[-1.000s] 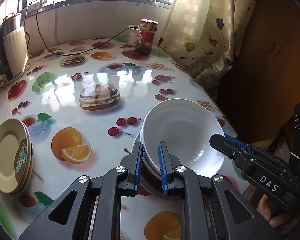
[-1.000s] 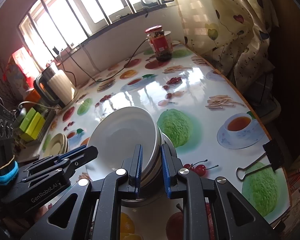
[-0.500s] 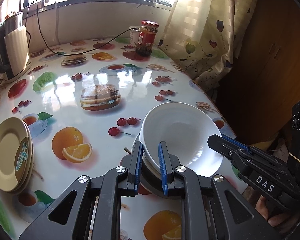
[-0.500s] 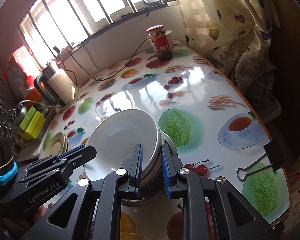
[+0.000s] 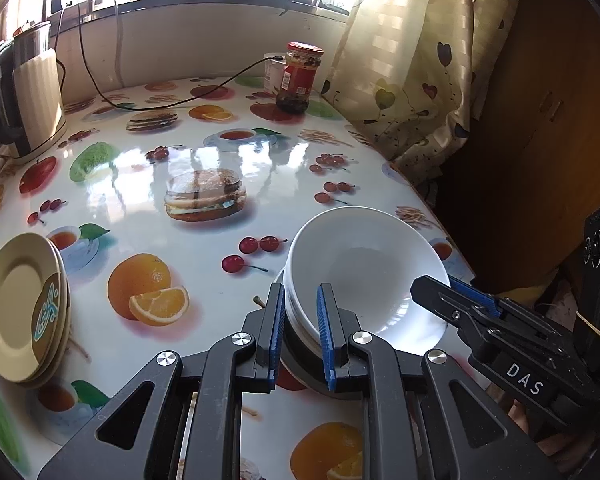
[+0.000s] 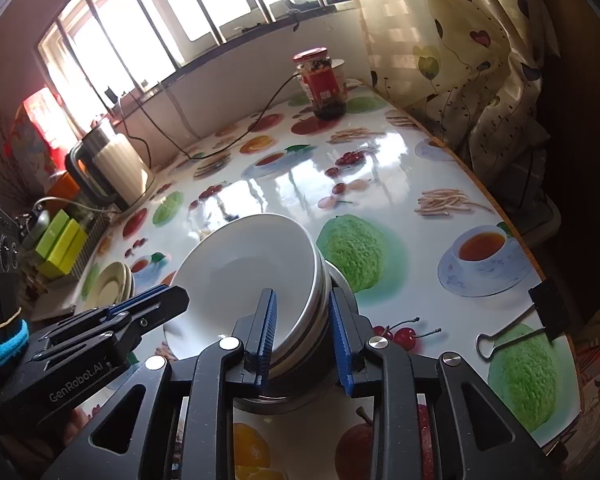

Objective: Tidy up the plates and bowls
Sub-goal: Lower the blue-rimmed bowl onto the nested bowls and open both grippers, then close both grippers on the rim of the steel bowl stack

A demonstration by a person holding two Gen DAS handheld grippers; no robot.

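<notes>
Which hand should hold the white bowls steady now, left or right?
Left. The left gripper pinches the rim of the white bowls between its pads. The right gripper is opening, with the rim between its jaws but a gap beside its outer pad, so it probably cannot steady them.

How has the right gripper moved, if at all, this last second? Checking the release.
Yes: right gripper jaws are opening around the bowl stack; outer finger shifted toward the printed cherries.

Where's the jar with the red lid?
The jar stands at the table's far edge, below the window and beside the curtain; it is upper middle in both wrist views.
</notes>
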